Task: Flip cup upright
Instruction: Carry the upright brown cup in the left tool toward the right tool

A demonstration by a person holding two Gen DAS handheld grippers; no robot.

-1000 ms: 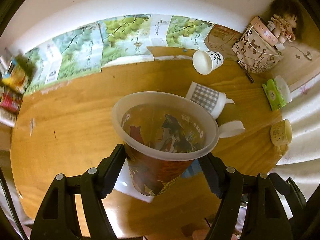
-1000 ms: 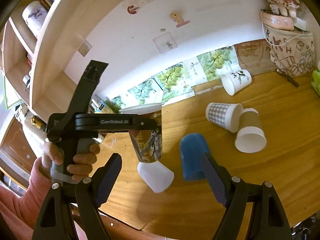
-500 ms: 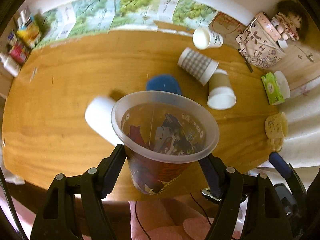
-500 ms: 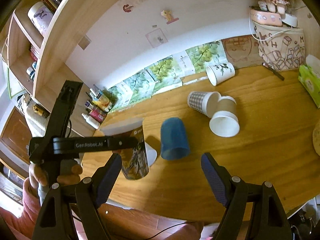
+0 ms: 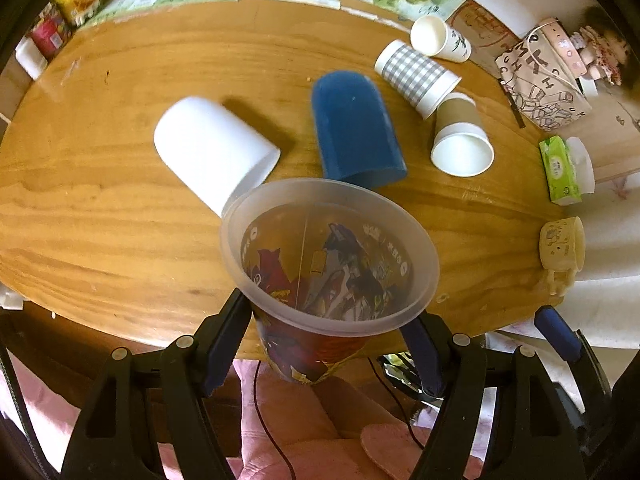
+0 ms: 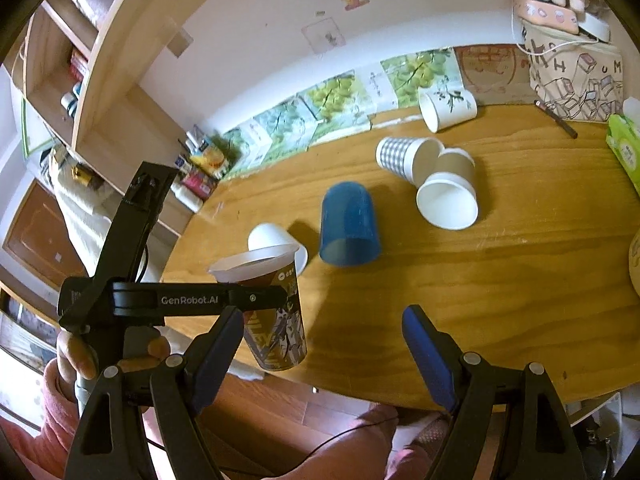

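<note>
Left gripper (image 5: 326, 344): jaws pinching the printed cup low on its wall, one blue pad on each side; in the right wrist view its black body (image 6: 172, 300) crosses in front of the cup, held in a hand (image 6: 76, 354).
Printed cup (image 5: 328, 276): upright, mouth up, held in the air at the table's near edge; frosted translucent rim, colourful cartoon print on the wall, nothing visible inside; seen from the side in the right wrist view (image 6: 272, 312).
Right gripper (image 6: 324, 352): jaws spread wide, holding nothing, hanging above the table's near edge.
Table (image 5: 100, 208): round, wooden.
White cup (image 5: 212, 152): lying on its side, mouth toward the near edge, just behind the printed cup.
Blue cup (image 5: 356, 128): on its side beside the white cup, mouth toward the near edge.
Checked cup (image 5: 416, 74): on its side, its mouth against the brown-sleeved cup.
Brown-sleeved cup (image 5: 460, 136): on its side, white mouth facing the near edge.
Floral cup (image 5: 440, 38): on its side near the wall.
Tissue pack (image 5: 560, 170): green, at the table's right edge.
Patterned bag (image 5: 540, 84): against the wall at the far right.
</note>
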